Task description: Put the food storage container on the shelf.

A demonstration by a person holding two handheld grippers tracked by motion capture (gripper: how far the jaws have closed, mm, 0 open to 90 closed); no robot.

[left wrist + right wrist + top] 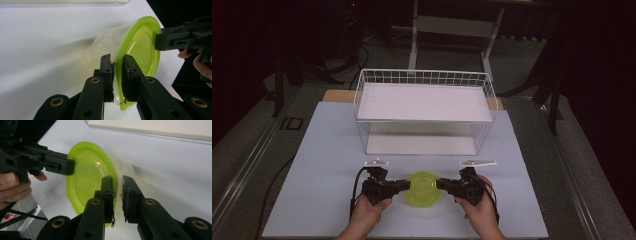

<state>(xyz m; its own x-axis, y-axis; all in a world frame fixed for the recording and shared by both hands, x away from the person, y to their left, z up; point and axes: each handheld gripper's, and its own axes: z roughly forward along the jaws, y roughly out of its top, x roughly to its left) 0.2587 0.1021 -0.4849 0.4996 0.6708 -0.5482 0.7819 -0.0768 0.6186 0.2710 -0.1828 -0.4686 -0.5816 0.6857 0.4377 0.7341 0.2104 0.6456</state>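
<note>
— Black jaws of left gripper [117,75] and right gripper [118,195]?
— Both pinching the rim of the lime-lidded clear container [424,188], at opposite sides, near the table's [327,150] front edge.
— Progress?
— Gripped, perhaps just lifted; lid still on, wire shelf rack [426,102] still bare.

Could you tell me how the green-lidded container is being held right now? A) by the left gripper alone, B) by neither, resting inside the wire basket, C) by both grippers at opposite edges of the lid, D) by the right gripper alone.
C: the left gripper and right gripper each clamp the rim of the container from opposite sides.
</note>
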